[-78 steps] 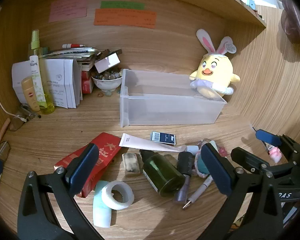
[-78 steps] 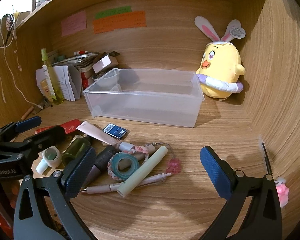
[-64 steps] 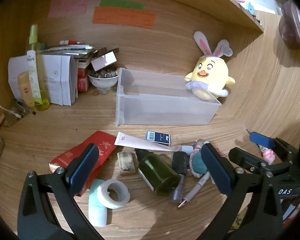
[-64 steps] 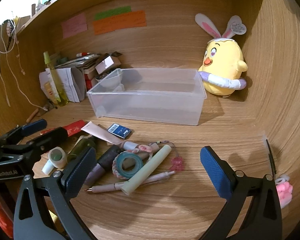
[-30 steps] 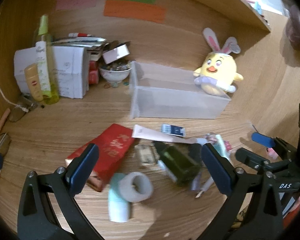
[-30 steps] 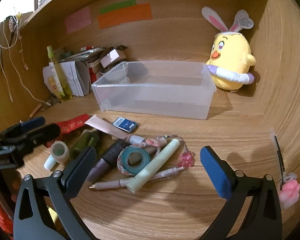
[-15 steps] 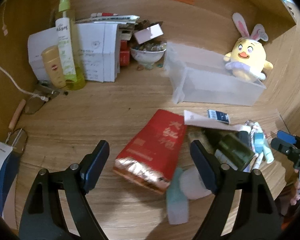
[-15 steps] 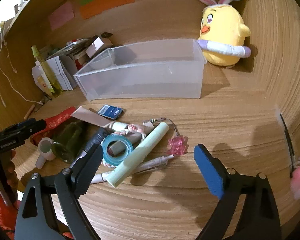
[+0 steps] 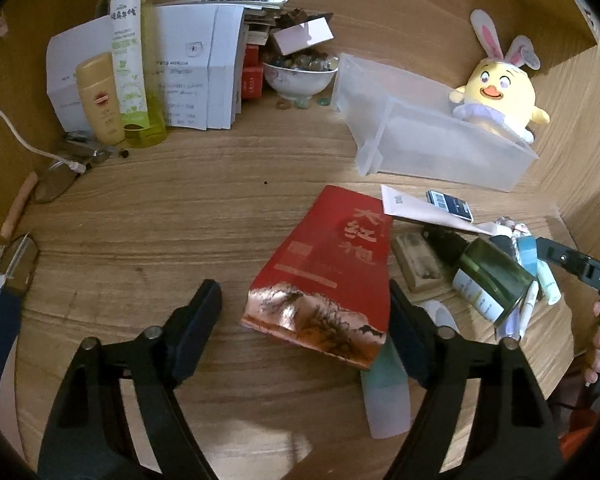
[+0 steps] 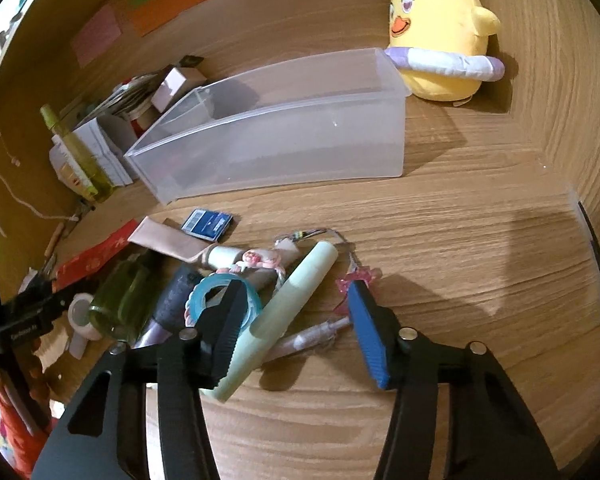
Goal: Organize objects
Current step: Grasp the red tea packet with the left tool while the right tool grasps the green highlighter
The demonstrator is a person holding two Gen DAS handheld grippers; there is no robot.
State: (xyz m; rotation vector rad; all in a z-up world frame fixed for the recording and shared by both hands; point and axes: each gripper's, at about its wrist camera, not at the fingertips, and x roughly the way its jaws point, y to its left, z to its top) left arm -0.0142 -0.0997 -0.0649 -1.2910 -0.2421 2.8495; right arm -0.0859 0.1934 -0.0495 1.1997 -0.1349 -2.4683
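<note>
containers, left to right: the white bowl (image 9: 300,76) at the back of the desk (image 9: 180,220) holds coloured stones. the clear plastic bin (image 10: 284,132) beside it, in front of the yellow chick plush (image 10: 440,32), has nothing visible inside.

change from the earlier frames: both cameras have dropped closer to the clutter and pitched further down. the red packet (image 9: 328,272) sat off the left pad before; it now lies centred between the left pads. the pale green tube (image 10: 280,316), formerly ahead of the right tool, now sits between its pads.

left gripper (image 9: 304,320): jaws closing, still fairly wide. the red packet's near end lies between the pads; the left pad stands clear of it, and contact at the right pad cannot be told.

right gripper (image 10: 296,320): jaws closing, about half spread. the pale green tube and a pen (image 10: 312,336) lie between the pads. the left pad overlaps the blue tape roll (image 10: 224,300) and meets the tube's edge; the right pad stands clear, beside the pink charm (image 10: 356,280).
</note>
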